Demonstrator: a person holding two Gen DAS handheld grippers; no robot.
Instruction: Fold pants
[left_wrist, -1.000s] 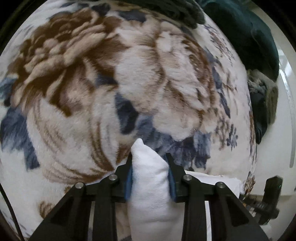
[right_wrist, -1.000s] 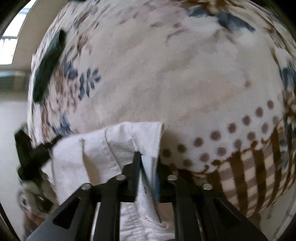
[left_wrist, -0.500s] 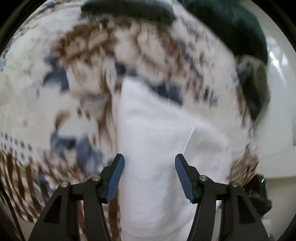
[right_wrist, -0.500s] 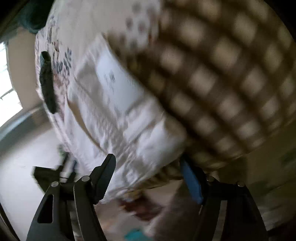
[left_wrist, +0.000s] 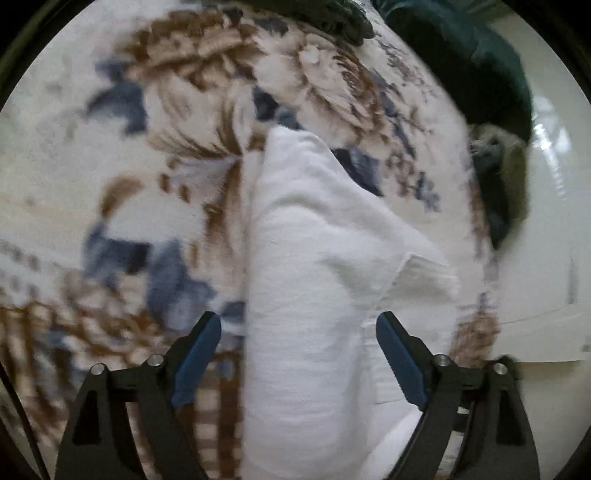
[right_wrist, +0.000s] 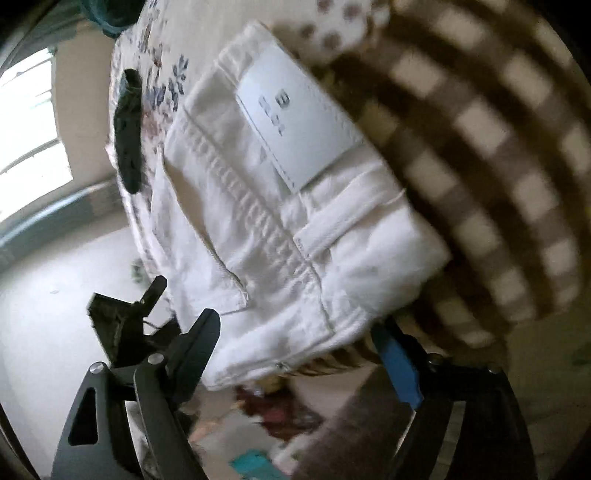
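While both sets of fingers stand spread wide with nothing between them, the white pants (left_wrist: 314, 295) lie folded on the flowered blanket (left_wrist: 110, 192). Nearest the left wrist camera, the left gripper (left_wrist: 298, 325) hovers over the bundle, its blue pads (left_wrist: 199, 350) apart on either side of the cloth; whether they brush it cannot be told. The folded cloth runs away from the camera as a thick, rounded strip, with a flat layer and a seam showing on its right side. Past the pants, brown and blue blossoms cover the blanket, and at the far right edge a dark green cloth (left_wrist: 480, 74) and a grey furry thing (left_wrist: 502, 177) sit against a pale wall.

From the right wrist camera, the right gripper (right_wrist: 295, 332) is likewise released, its fingers (right_wrist: 399, 365) framing the near corner of the pants (right_wrist: 295, 240). Here the waistband, a belt loop and a pale rectangular label (right_wrist: 295, 122) face up. The bundle rests partly on the brown checked border (right_wrist: 480, 166) of the blanket. Farther off lies a dark object (right_wrist: 127, 129) on the floral part, then a bright window (right_wrist: 26, 122).
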